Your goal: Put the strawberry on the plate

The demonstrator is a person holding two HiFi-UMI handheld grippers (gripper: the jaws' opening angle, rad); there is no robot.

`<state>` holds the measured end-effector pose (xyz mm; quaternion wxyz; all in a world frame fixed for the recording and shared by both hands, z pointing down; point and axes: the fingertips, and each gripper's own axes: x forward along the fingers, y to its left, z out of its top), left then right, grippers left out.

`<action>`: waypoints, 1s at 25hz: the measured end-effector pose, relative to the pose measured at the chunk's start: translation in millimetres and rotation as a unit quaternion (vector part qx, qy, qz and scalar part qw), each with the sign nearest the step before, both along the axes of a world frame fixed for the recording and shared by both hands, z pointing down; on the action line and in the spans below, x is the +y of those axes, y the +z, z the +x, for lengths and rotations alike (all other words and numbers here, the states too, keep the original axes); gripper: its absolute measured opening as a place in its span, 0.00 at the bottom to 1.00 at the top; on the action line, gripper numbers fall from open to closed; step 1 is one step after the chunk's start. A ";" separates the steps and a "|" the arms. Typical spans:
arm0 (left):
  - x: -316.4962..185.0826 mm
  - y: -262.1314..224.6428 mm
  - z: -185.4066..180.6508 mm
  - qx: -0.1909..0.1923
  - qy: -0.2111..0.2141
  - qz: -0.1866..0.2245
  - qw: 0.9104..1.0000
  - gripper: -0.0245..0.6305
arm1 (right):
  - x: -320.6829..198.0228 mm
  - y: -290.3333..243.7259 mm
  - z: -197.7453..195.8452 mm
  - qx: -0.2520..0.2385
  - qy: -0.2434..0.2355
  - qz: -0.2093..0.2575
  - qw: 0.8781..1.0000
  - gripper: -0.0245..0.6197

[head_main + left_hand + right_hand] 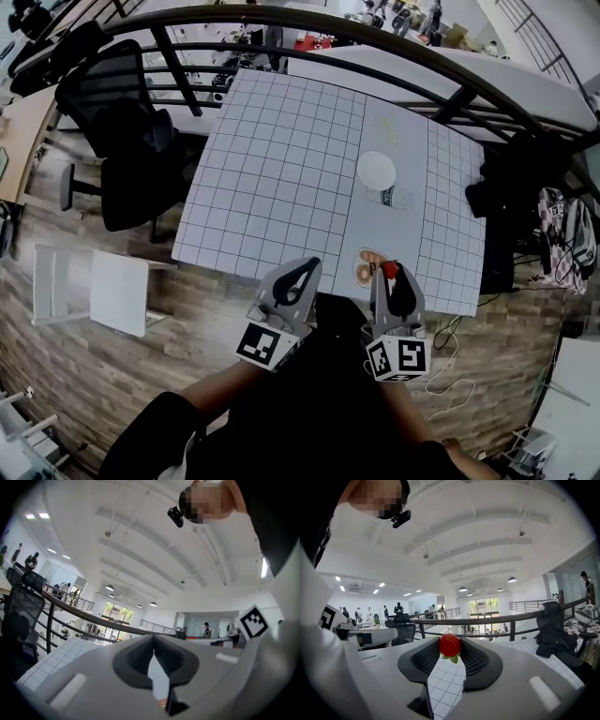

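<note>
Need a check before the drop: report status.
Left gripper shut, empty. Right gripper shut on strawberry. Plate empty; bottle lying just short of it.

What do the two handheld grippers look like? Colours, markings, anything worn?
They match. The left gripper and right gripper have light grey bodies with black textured pads in a teardrop-shaped recess. Each carries a cube of black-and-white square markers. A dark sleeve shows on the left arm.

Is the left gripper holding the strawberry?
No, the strawberry is pinched between the right gripper's jaws.
</note>
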<state>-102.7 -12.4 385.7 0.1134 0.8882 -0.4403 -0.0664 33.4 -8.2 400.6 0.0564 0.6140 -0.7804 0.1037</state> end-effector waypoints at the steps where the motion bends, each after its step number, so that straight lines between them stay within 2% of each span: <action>1: 2.2 1.6 -3.1 -0.001 -0.003 -0.006 1.000 0.05 | 0.5 -1.8 -6.3 0.002 -0.008 0.003 1.000 0.25; 4: 4.8 -0.2 -9.4 -0.004 -0.015 0.006 1.000 0.05 | -1.7 -3.9 -22.6 0.002 -0.034 0.009 0.999 0.25; 9: 8.1 0.6 -10.2 0.002 -0.025 -0.002 1.000 0.05 | -2.3 2.1 -37.2 0.010 -0.061 -0.001 0.998 0.25; 17: 3.3 1.4 3.4 -0.005 -0.024 0.004 1.000 0.05 | -9.1 4.2 -25.2 0.005 -0.060 0.007 0.998 0.25; 22: -9.3 1.3 16.8 -0.014 -0.018 0.007 1.000 0.05 | -17.9 -5.5 -21.2 0.045 -0.066 0.038 0.996 0.25; 25: -21.3 2.1 27.5 -0.017 -0.008 0.004 1.000 0.05 | -28.6 -1.8 -16.4 0.033 -0.069 0.034 0.996 0.25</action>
